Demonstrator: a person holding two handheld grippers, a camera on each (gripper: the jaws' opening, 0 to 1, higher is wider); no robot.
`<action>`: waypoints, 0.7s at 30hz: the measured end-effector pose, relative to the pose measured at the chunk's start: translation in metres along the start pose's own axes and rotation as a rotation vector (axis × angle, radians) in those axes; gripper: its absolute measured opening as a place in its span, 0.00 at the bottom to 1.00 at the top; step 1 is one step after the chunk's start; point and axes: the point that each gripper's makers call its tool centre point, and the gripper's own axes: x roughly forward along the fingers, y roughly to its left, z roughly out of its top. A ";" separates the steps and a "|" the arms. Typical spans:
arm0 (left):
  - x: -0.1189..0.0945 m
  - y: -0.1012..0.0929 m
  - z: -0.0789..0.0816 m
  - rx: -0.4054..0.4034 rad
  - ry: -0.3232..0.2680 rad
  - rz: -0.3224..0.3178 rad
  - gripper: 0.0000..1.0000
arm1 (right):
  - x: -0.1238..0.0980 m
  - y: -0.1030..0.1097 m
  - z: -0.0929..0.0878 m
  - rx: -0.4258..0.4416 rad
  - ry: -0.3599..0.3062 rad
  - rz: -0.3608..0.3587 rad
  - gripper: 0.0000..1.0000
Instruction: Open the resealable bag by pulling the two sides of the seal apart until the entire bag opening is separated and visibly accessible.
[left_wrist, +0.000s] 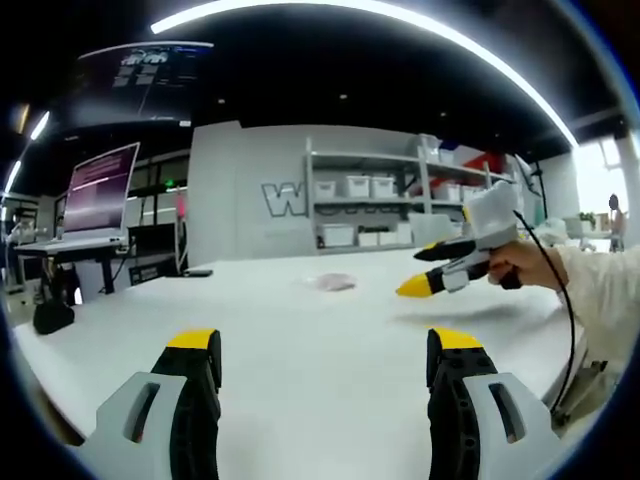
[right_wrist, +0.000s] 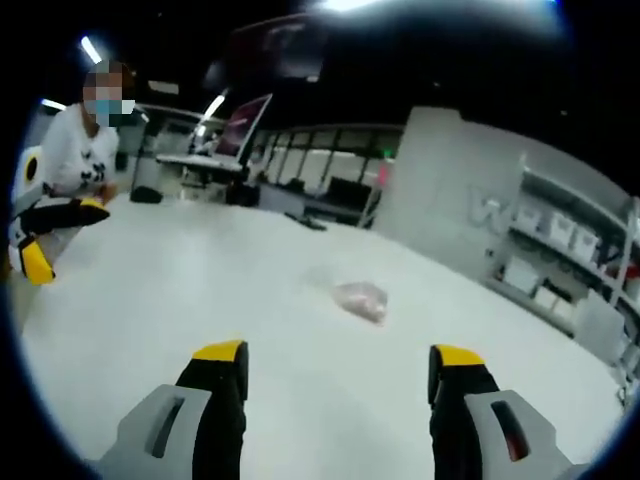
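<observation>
Nothing of the task looks started. The resealable bag (right_wrist: 361, 299) lies flat and untouched on the white table (right_wrist: 180, 290), toward 12 o'clock ahead of the right gripper (right_wrist: 340, 372), whose jaws stand wide and empty. In the left gripper view, the left gripper (left_wrist: 326, 358) is likewise spread wide over bare tabletop, the bag at 12 o'clock, well apart. Reaching, gripping both seal sides and pulling remain.
</observation>
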 end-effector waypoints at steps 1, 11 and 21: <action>0.000 0.000 0.000 0.000 0.001 0.000 0.84 | 0.001 0.000 0.000 0.000 -0.001 -0.001 0.73; -0.001 0.001 0.000 -0.002 -0.001 0.005 0.84 | 0.009 0.001 0.007 0.029 -0.026 0.005 0.72; -0.003 0.002 0.000 -0.004 -0.002 0.008 0.84 | 0.019 -0.002 0.005 0.115 -0.029 -0.002 0.72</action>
